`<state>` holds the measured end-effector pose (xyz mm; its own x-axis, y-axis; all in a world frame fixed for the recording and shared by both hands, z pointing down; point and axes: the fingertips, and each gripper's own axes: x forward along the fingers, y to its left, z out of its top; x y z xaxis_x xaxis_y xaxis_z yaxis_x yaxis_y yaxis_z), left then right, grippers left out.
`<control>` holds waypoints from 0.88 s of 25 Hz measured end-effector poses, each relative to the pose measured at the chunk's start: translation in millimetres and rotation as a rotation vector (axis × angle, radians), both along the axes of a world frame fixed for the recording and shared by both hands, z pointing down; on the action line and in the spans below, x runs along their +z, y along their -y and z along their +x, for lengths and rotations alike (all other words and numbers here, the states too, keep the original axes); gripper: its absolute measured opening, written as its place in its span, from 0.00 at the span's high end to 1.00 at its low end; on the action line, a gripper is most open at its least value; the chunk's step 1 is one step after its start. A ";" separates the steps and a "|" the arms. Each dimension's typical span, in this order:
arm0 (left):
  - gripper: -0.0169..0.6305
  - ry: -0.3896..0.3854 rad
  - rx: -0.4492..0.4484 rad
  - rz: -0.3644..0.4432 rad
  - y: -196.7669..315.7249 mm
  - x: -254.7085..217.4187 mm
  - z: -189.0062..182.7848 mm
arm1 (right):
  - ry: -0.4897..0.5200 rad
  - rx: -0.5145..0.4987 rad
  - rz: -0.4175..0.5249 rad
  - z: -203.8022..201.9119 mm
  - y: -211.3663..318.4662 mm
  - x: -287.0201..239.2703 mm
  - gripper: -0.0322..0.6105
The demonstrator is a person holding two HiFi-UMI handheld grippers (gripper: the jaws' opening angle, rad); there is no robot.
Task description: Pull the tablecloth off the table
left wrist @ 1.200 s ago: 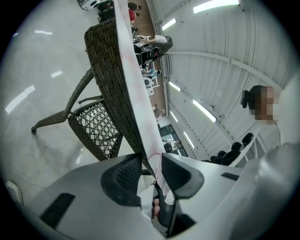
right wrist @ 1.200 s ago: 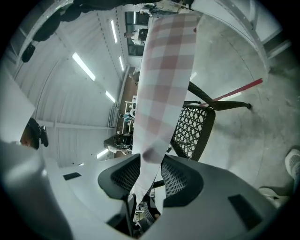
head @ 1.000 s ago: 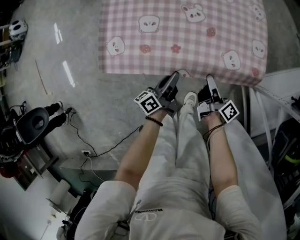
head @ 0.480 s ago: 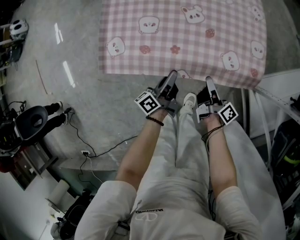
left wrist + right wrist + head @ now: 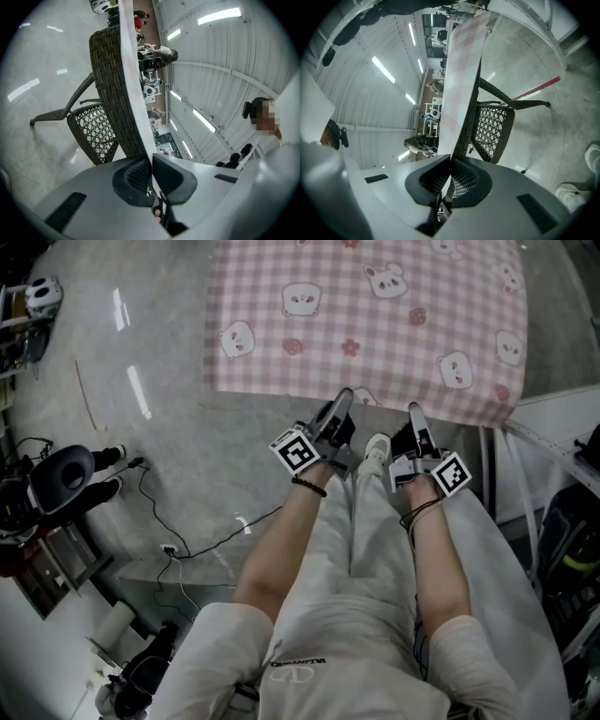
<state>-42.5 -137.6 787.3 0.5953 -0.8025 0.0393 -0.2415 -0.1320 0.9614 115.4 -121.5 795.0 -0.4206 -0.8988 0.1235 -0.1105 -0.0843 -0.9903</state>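
Pink gingham tablecloth (image 5: pixel 375 334), animal print.
Left tool (image 5: pixel 344 396) and right tool (image 5: pixel 413 410) each just closed on its near hem; wicker piece (image 5: pixel 112 93) behind, perhaps a chair.

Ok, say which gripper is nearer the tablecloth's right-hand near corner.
Right. The right gripper grips the tablecloth hem toward that corner; the left gripper grips it further left.

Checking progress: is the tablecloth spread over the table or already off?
Spread: the tablecloth lies flat and smooth, with no folds or bunching in the head view.
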 end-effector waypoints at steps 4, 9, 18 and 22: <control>0.97 -0.007 0.007 0.000 -0.4 -4.2 0.8 | 0.005 0.003 -0.002 0.0 -1.2 -4.8 0.94; 0.97 0.012 0.024 -0.018 -0.3 -7.0 1.3 | 0.002 0.003 -0.018 0.4 -1.4 -9.6 0.94; 0.97 0.025 0.036 -0.095 -6.6 -35.5 5.8 | 0.006 -0.022 -0.088 3.5 -4.9 -45.0 0.94; 0.97 0.056 0.046 -0.101 1.7 -58.9 8.6 | 0.011 -0.055 -0.105 6.2 4.1 -71.3 0.94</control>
